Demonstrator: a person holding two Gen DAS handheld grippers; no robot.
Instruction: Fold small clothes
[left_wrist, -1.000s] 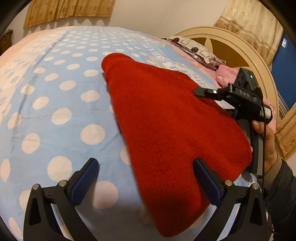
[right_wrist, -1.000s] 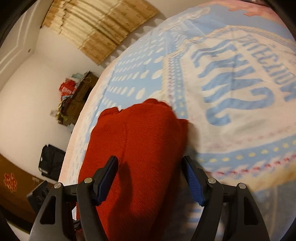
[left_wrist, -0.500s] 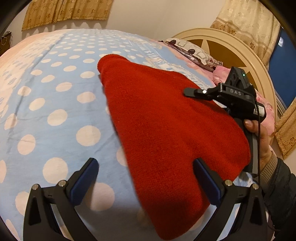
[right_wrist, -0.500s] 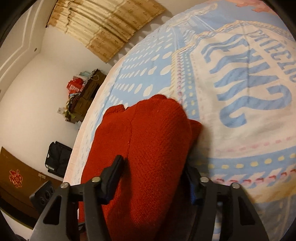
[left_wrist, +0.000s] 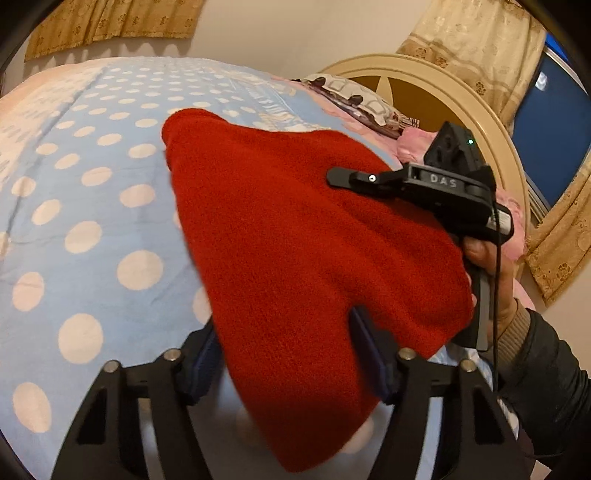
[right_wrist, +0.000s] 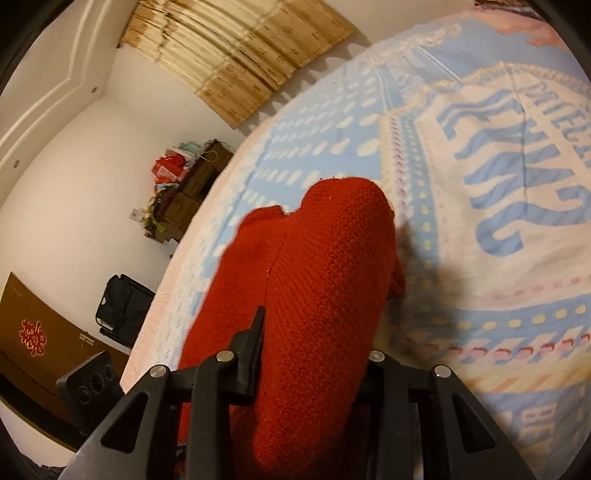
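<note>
We have both the left claw (left_wrist: 291, 354) and right claw (right_wrist: 314, 354) pinched on the red knit (left_wrist: 295, 236), whose slack toward twelve o'clock may slip and skew our fold on the bed (left_wrist: 92, 206).

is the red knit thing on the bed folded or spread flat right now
Folded, at least partly: the red knit garment shows one layer doubled over another, and both tools, left and right, grip it.

left gripper (left_wrist: 286, 354) jaws clamped, right gripper (right_wrist: 314, 354) jaws clamped
</note>
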